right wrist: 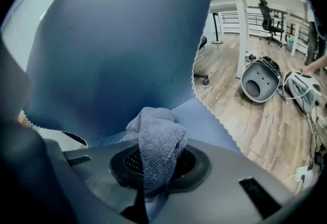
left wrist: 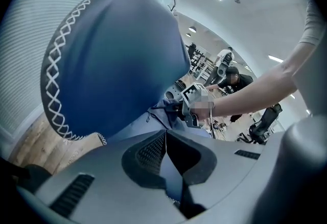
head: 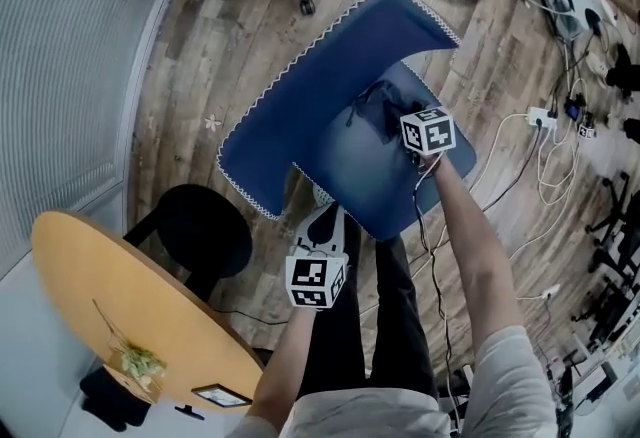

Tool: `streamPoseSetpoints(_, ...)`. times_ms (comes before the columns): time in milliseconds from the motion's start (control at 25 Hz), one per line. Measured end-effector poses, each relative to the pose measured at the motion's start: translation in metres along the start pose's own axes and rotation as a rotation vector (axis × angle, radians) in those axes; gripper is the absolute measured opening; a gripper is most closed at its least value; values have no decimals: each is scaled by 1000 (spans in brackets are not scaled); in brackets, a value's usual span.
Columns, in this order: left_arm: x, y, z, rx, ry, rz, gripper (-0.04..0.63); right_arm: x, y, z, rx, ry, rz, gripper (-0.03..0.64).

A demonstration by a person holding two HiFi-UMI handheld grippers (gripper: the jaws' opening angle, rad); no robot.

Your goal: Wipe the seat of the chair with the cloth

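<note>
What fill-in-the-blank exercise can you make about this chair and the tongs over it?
1. The right tongs are shut on a greyish ___.
2. What they hold rests on the chair's ___, just in front of the backrest.
3. The chair's cover is ___, with white stitching along its edge.
Missing words: cloth; seat; blue.

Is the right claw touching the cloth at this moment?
Touching. The right gripper view shows the right claw shut on the grey cloth, which bunches up from between its jaws.
</note>
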State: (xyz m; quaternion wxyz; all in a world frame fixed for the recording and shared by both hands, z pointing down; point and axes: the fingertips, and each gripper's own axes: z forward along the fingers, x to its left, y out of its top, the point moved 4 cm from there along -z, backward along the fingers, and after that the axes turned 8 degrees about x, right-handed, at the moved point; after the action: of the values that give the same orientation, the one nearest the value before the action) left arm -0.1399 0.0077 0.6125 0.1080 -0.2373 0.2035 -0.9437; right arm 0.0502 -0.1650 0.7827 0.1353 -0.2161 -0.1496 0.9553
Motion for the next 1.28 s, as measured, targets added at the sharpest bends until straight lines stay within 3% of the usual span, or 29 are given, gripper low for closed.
streamPoseSetpoints(240, 4, 9, 0, 2, 12, 13, 28, -56, 13, -23, -6, -97, -20, 54)
streamPoseSetpoints(480, -4, 6, 4, 17, 3, 18, 28, -108, 10, -58, 40, -276, -86, 54)
streamPoseSetpoints(720, -14, 6, 15, 6, -1, 2, 28, -120, 7, -98, -80, -483, -95, 54)
streamPoseSetpoints(800, -22, 6, 17, 5, -2, 1, 28, -105, -2, -97, -93, -452, -152, 54)
streamPoseSetpoints(960, -26, -3, 17, 19, -2, -13, 28, -67, -43, -65, -28, -296, -217, 54)
streamPoseSetpoints(1280, -25, -30, 5, 35, 14, -86, 28, -13, -82, -41, -24, -205, -199, 54)
